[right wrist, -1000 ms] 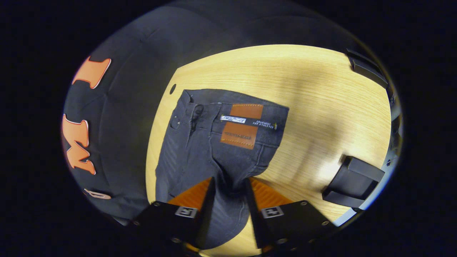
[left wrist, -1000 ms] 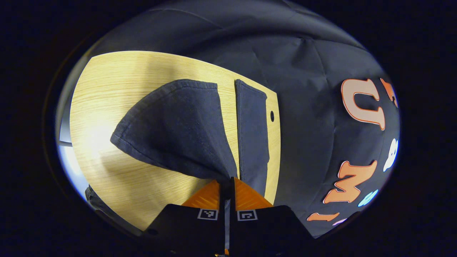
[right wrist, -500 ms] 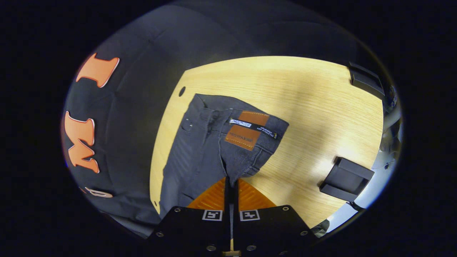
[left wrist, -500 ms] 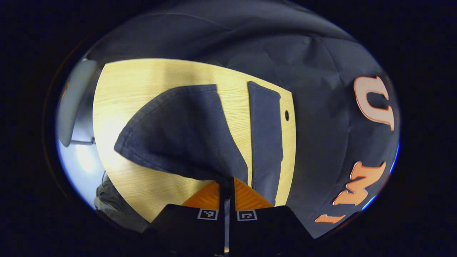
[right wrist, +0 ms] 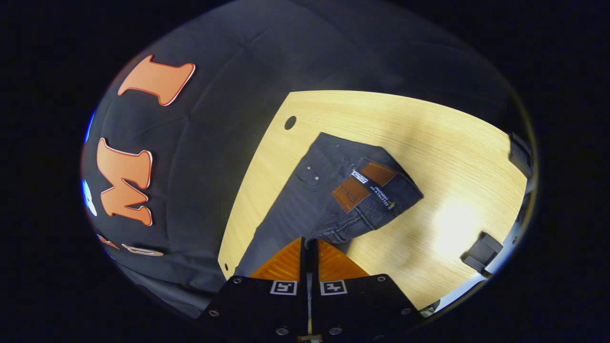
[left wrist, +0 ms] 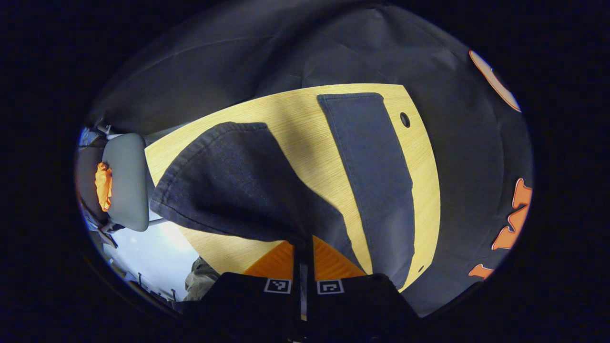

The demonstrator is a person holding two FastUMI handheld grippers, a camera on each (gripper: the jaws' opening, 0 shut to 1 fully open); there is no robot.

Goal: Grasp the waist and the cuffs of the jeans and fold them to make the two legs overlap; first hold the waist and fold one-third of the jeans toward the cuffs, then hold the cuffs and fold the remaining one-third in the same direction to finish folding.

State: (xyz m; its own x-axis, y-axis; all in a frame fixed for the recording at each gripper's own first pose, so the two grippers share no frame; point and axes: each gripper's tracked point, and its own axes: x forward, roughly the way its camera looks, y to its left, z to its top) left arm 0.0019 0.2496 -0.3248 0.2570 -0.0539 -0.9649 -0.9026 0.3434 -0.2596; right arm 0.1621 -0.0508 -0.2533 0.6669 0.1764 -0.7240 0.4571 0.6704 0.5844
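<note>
Black cloth walls close in the booth around a pale wood-grain table (left wrist: 305, 138), and on that table lie the dark charcoal denim jeans (right wrist: 295, 209) you are working on. Your left gripper (left wrist: 303, 247) has its jaws pressed together on a pinch of denim near the cuff end: one leg (left wrist: 238, 186) is lifted off the wood and hangs from the pinch in a broad fan, its stitched hem toward the left of the left gripper view, while the other leg (left wrist: 376, 176) lies flat in a long strip along the table edge by a small round hole (left wrist: 405, 119). Your right gripper (right wrist: 309, 245) is likewise clamped tight on cloth at the waist end, where the waistband with its brown leather patch (right wrist: 364, 186) is raised and doubled over toward the flat half of the jeans. You hold both ends this way, I judge, so the lifted leg travels as one sheet and can be laid squarely over the flat one; this looks like the lengthwise fold, with the thirds not yet begun. Keep the two pinches level and the cloth lightly taut between them, or the loose fan may sag and land crooked. A grey chair back with an orange piece (left wrist: 125, 181) stands off the table's far side, and a small black block (right wrist: 481, 250) sits near the table edge, well apart from the jeans.
</note>
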